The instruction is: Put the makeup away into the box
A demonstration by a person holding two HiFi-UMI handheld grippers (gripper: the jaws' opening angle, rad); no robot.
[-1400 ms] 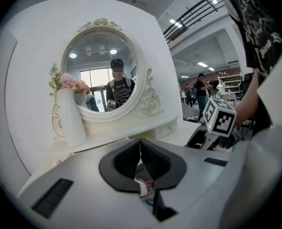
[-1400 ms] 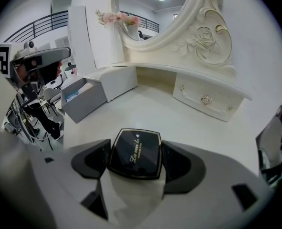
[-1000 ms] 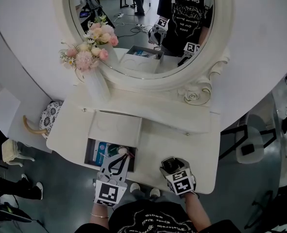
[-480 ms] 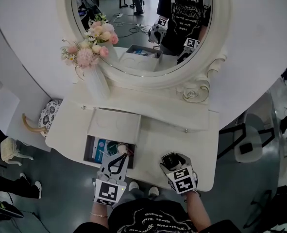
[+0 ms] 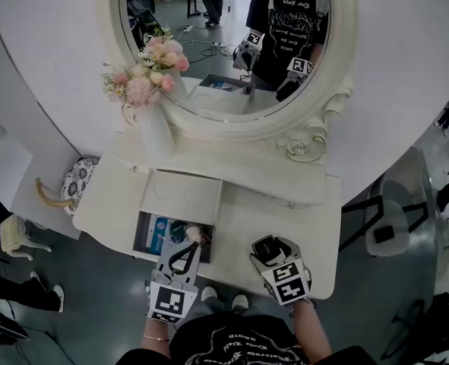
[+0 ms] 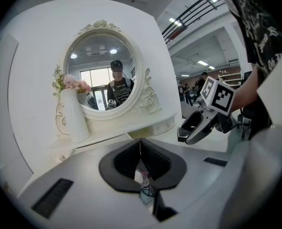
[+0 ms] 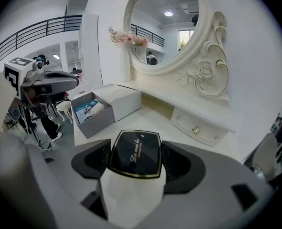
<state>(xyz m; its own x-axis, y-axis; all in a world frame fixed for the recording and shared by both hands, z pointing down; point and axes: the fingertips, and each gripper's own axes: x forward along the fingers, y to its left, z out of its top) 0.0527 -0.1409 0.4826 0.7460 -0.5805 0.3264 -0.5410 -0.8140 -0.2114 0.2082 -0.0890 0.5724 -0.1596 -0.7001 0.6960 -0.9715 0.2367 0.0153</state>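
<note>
**Right gripper holds the next case; box is open on the left**

Head view: the open box sits at the near left edge of the white surface, its lid tipped back on the far side. The left gripper hangs over the box's near right corner. The right gripper is to the right, well apart from the box, and carries a black-topped makeup case above the near edge.

Left gripper view: its fingers are clenched, tips meeting. A small pink and teal thing shows through the gap lower down. It is probably box contents seen below rather than anything gripped, though this view leaves that unsure.

Right gripper view: the 2 fingers grasp the white body of the case from either side, gold-trimmed black lid up. The box lies to the far left, with packets already inside.

The step in hand looks like carrying the case over. The next move calls for a leftward carry above the box wall, the left gripper clear of the opening, then release inside.
</note>
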